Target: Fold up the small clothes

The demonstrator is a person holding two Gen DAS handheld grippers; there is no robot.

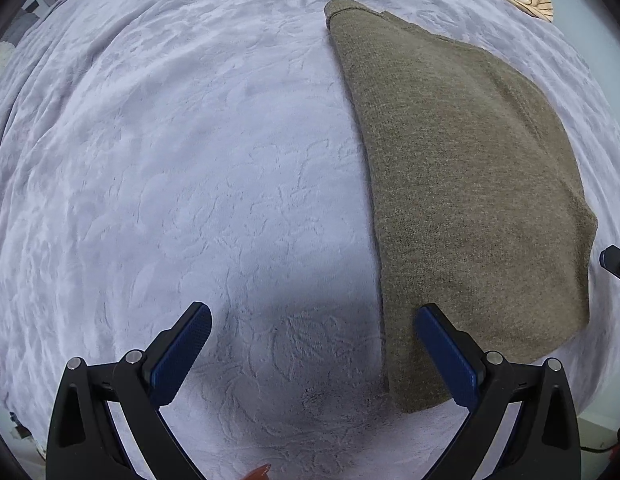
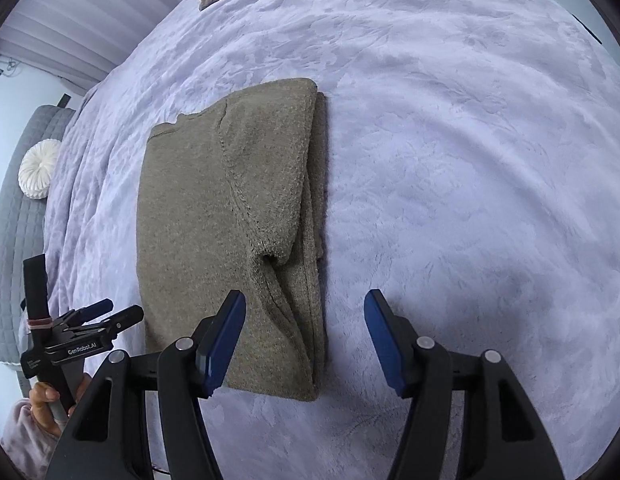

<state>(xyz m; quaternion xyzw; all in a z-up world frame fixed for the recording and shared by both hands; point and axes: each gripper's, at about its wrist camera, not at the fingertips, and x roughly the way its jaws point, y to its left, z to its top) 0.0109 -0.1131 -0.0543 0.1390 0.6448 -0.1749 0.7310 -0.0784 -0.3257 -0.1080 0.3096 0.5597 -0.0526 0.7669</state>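
Lavender bedspread (image 2: pixel 470 160) carried one folded olive sweater (image 2: pixel 230 208); your left gripper (image 1: pixel 312 320) read "GenRobot.AI"; left and right gripper (image 2: pixel 306 320) both gaped, empty

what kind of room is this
Most likely a bedroom: the folded sweater lies on a bed's plush lavender blanket, with a grey quilted headboard and a round white cushion at one end.

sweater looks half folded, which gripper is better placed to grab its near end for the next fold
Right, probably. The right gripper hangs open over the sweater and its near hem; the left gripper is open mostly over bare blanket.
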